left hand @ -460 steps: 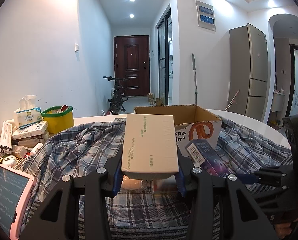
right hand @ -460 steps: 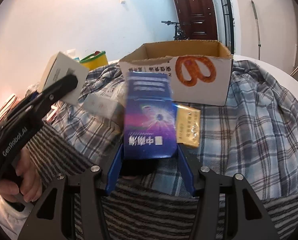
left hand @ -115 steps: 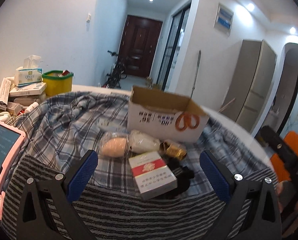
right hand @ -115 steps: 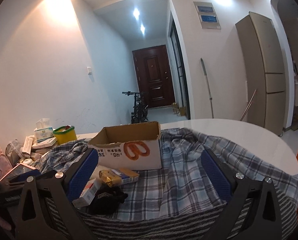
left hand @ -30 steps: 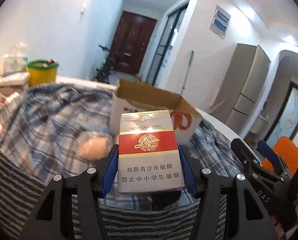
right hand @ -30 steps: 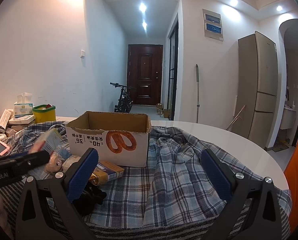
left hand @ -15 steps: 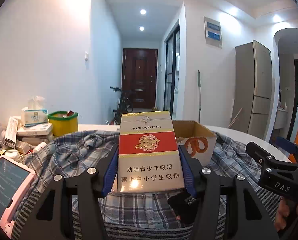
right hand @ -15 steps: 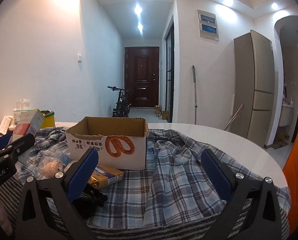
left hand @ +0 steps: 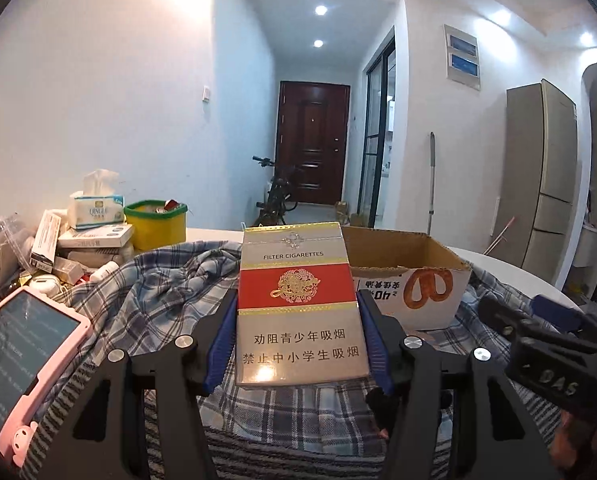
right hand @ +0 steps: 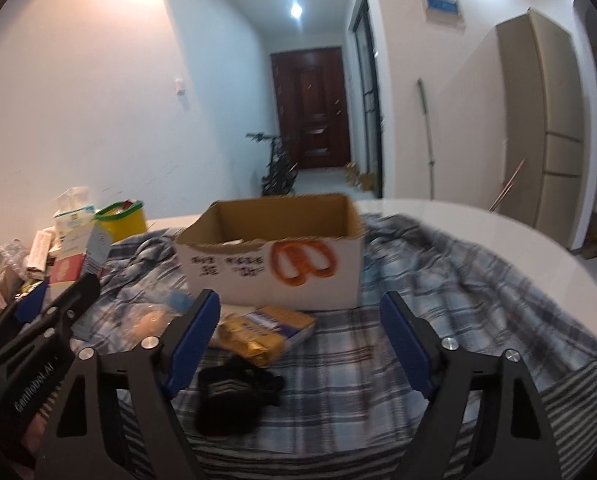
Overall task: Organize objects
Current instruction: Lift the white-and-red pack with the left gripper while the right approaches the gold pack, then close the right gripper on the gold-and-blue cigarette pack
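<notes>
A: What's the room like?

B: A white-walled hallway runs back to a dark red door, with a bicycle parked before it and a tall fridge on the right. Up front, a round white counter is draped with a blue plaid cloth.

A: And on the cloth?

B: An open cardboard box, white-sided with an orange logo, stands upright near the middle. Just in front of it lie a gold packet resting on a flat white-and-blue box, and nearer the camera a crumpled black item. At the far left, a yellow tub and a tissue pack top a pile of clutter, and a pink tablet sits at the edge.

A: The left tongs?

B: Clamped on a red-and-white cigarette carton, held upright above the cloth, to the left of the box and nearer than it.

A: The right tongs?

B: Spread wide, nothing between the blue pads, hovering over the black item and gold packet. The view is a bit blurred.
</notes>
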`<state>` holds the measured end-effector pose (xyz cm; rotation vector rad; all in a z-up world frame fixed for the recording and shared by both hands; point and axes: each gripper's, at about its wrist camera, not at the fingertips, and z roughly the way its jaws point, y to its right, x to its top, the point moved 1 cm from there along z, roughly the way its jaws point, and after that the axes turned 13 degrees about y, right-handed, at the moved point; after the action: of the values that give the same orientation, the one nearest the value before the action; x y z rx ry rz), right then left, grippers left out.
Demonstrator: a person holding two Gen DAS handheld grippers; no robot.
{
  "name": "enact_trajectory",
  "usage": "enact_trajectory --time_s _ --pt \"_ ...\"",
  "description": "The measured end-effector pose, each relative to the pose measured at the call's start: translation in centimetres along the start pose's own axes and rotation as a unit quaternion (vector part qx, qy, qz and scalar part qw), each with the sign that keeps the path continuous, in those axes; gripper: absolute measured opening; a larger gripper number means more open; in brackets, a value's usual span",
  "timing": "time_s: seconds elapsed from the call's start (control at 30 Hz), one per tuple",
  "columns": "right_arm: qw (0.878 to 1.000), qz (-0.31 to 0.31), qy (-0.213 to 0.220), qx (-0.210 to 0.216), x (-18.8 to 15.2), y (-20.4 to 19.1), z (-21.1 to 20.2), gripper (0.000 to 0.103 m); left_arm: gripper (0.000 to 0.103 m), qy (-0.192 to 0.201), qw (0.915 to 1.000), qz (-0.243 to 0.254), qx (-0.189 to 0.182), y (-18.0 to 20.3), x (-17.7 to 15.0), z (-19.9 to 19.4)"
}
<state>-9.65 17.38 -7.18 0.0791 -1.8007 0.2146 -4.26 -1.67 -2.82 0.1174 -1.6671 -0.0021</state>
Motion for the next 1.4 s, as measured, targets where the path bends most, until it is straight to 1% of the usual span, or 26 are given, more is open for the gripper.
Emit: enact_trajectory --time_s 0.1,0.17,0.23,0.27,0.3,0.5,0.57,0.67,0.73,0.83,0.9,0.93,1.0,1.07,1.13,1.17,1.2,1.27,1.4 --pt "1.000 0.006 -0.023 0.017 -0.7 -1.1 1.2 0.080 0.059 0.006 0.9999 0.000 -0.013 0.2 0.0 -0.3" --pt "0.999 0.008 -0.029 0.019 -1.6 -1.7 2.1 0.080 0.059 0.005 0.9999 0.003 -0.011 0.2 0.0 -0.2" --pt "0.999 0.006 -0.051 0.007 -2.4 -1.9 3.2 0.075 0.059 0.000 0.9999 -0.002 -0.010 0.0 -0.1 0.0" --pt "0.998 0.012 -0.060 0.013 -2.6 -2.0 3.7 0.072 0.059 -0.001 0.9999 -0.004 -0.010 -0.1 -0.1 0.1" --pt "0.997 0.019 -0.066 0.020 -2.7 -2.0 3.9 0.072 0.059 -0.002 0.9999 -0.007 -0.011 -0.1 -0.1 0.1" --pt "0.995 0.028 -0.094 0.029 -2.9 -2.6 5.4 0.072 0.059 -0.001 1.0000 -0.003 -0.005 -0.3 -0.1 0.1" --pt "0.994 0.032 -0.104 0.030 -3.2 -2.8 5.9 0.072 0.059 -0.008 0.9999 -0.011 -0.002 -0.5 -0.1 0.4" --pt "0.992 0.032 -0.117 0.021 -3.6 -2.9 6.4 0.072 0.059 -0.023 0.9994 -0.025 0.011 -1.2 -0.4 1.0" --pt "0.992 0.037 -0.119 0.025 -3.6 -3.1 6.7 0.072 0.059 -0.028 0.9990 -0.031 0.013 -1.4 -0.5 1.2" --pt "0.992 0.025 -0.122 0.020 -3.8 -3.7 7.2 0.071 0.059 -0.032 0.9990 -0.030 0.012 -1.2 -0.6 1.3" --pt "0.991 0.015 -0.131 0.016 -4.1 -4.0 7.6 0.057 0.059 -0.031 0.9991 -0.028 0.010 -1.1 -0.6 1.2" --pt "0.990 0.014 -0.137 0.013 -4.3 -4.0 7.7 0.054 0.059 -0.030 0.9991 -0.029 0.010 -1.1 -0.6 1.1" --pt "0.990 0.025 -0.140 0.011 -4.4 -3.5 7.8 0.044 0.059 -0.030 0.9990 -0.033 0.010 -1.1 -0.6 1.1" --pt "0.990 0.042 -0.136 0.014 -4.3 -2.8 7.6 0.042 0.059 -0.030 0.9988 -0.037 0.011 -1.2 -0.6 1.1" --pt "0.990 0.041 -0.134 0.018 -4.3 -2.5 7.3 0.032 0.059 -0.031 0.9987 -0.038 0.011 -1.2 -0.6 1.1" --pt "0.990 0.037 -0.136 0.020 -4.3 -2.4 7.1 0.031 0.059 -0.031 0.9988 -0.037 0.011 -1.2 -0.6 1.2" --pt "0.990 0.033 -0.138 0.022 -4.3 -2.4 7.0 0.026 0.059 -0.031 0.9988 -0.037 0.011 -1.2 -0.6 1.2" --pt "0.989 0.029 -0.141 0.031 -4.4 -2.2 6.5 0.020 0.059 -0.031 0.9988 -0.037 0.011 -1.3 -0.6 1.2" --pt "0.990 0.028 -0.136 0.026 -4.3 -1.0 5.3 0.016 0.059 -0.031 0.9988 -0.036 0.011 -1.3 -0.6 1.2"
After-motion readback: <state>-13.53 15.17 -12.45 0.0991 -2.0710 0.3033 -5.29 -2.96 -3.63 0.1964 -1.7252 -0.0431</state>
